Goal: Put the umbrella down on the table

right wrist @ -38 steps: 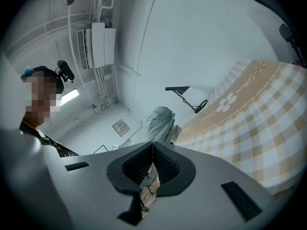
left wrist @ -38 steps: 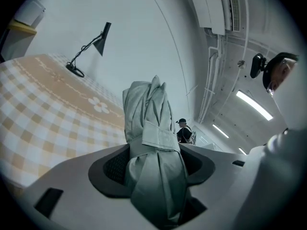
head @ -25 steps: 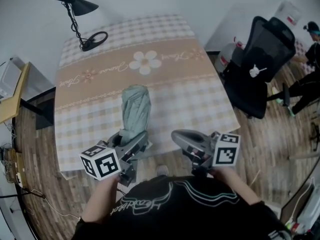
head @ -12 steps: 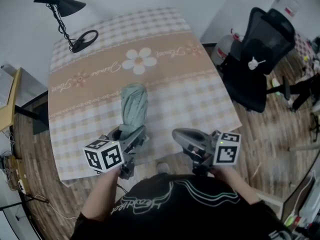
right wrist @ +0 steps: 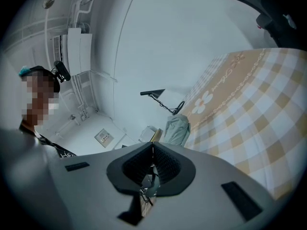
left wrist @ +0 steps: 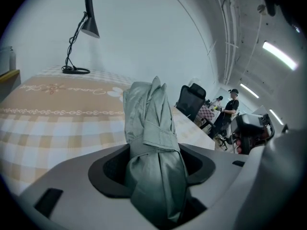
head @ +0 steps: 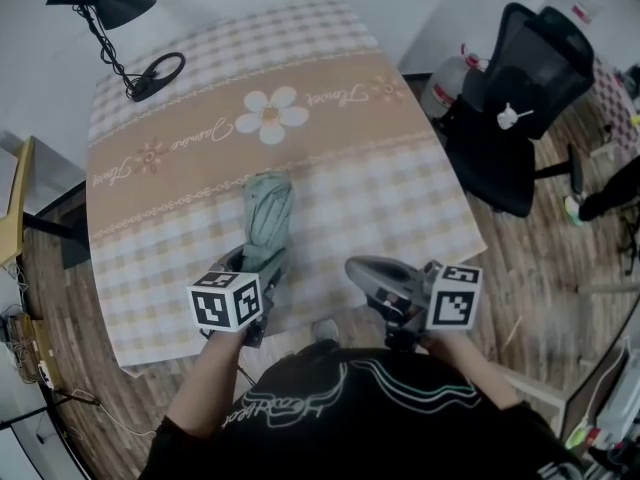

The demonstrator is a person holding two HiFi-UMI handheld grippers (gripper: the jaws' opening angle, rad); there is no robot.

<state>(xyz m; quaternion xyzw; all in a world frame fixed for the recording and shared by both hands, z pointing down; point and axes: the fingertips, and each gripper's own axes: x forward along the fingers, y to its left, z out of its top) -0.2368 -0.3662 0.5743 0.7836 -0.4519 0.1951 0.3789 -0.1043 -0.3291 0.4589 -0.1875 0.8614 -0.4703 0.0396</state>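
Note:
A folded grey-green umbrella (head: 268,216) lies low over the checked tablecloth (head: 380,188), its tip toward the printed flower; whether it touches the cloth I cannot tell. My left gripper (head: 262,260) is shut on its near end. In the left gripper view the bundled fabric of the umbrella (left wrist: 152,128) fills the space between the left gripper (left wrist: 153,164) jaws and rises above them. My right gripper (head: 362,268) hovers at the table's near edge, to the right of the umbrella and apart from it. The right gripper (right wrist: 152,147) jaws meet with nothing held, and the umbrella (right wrist: 176,129) shows far beyond.
A black desk lamp (head: 102,10) stands at the table's far left corner and also shows as the lamp (left wrist: 81,35) in the left gripper view. A black office chair (head: 520,108) and a water jug (head: 445,86) stand right of the table. A person (left wrist: 232,104) is in the background.
My left gripper has sunk toward the table with the umbrella, which now lies flatter and lower. The right gripper has shifted only a little.

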